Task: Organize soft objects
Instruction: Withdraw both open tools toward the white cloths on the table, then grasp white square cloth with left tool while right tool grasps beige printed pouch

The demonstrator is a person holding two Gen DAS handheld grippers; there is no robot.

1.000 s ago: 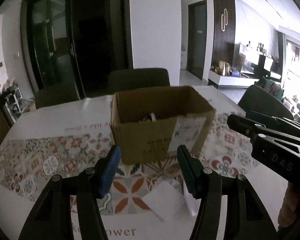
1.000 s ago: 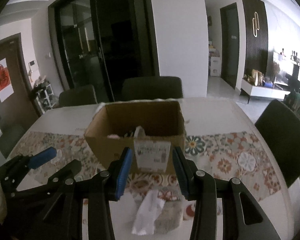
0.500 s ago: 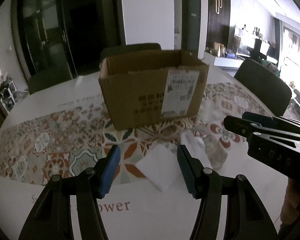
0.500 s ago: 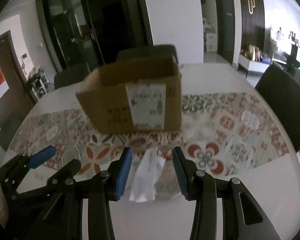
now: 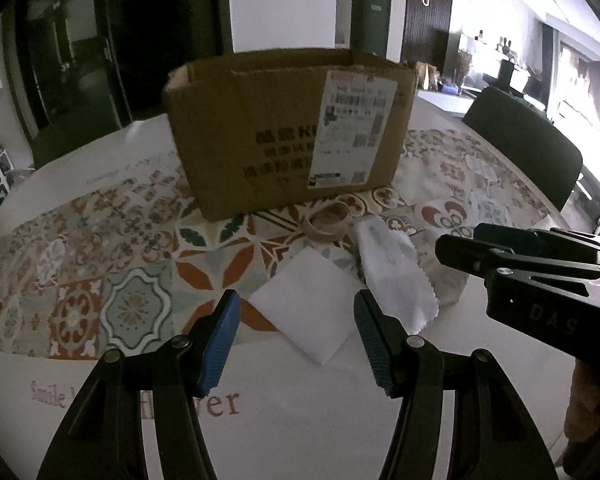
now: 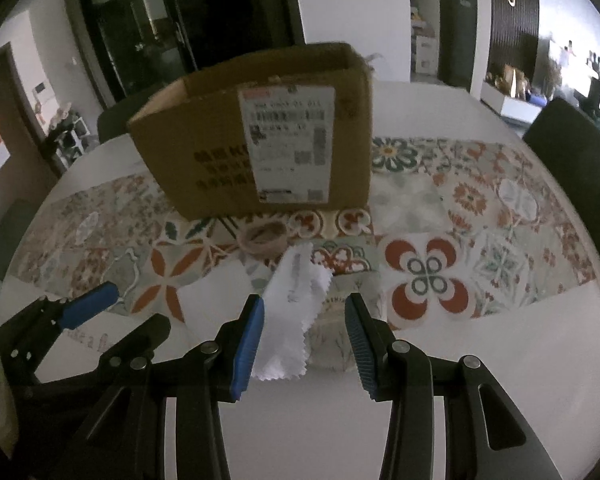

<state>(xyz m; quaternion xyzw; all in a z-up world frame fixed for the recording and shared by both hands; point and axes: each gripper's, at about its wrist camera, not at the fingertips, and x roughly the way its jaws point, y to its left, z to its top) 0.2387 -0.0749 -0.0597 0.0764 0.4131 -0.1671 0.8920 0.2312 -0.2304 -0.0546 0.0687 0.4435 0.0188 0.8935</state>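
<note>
A cardboard box (image 5: 288, 132) with a white label stands on the patterned table runner; it also shows in the right wrist view (image 6: 260, 136). A folded white square cloth (image 5: 314, 308) lies just ahead of my open left gripper (image 5: 296, 334). A white cloth with a zigzag edge (image 6: 294, 312) lies over a patterned soft pad (image 6: 334, 332), between the fingers of my open right gripper (image 6: 304, 334). That cloth shows in the left wrist view (image 5: 396, 276) too, beside my right gripper (image 5: 512, 256). My left gripper shows at the left of the right wrist view (image 6: 96, 316).
A roll of tape (image 5: 332, 222) lies in front of the box, also in the right wrist view (image 6: 262, 238). Dark chairs (image 5: 528, 148) stand around the table. The table's white front part carries printed lettering (image 5: 216, 404).
Both grippers have dropped lower and closer to the table. The box now looms above the view and the cloths lie right at the fingertips. Both stay open.
</note>
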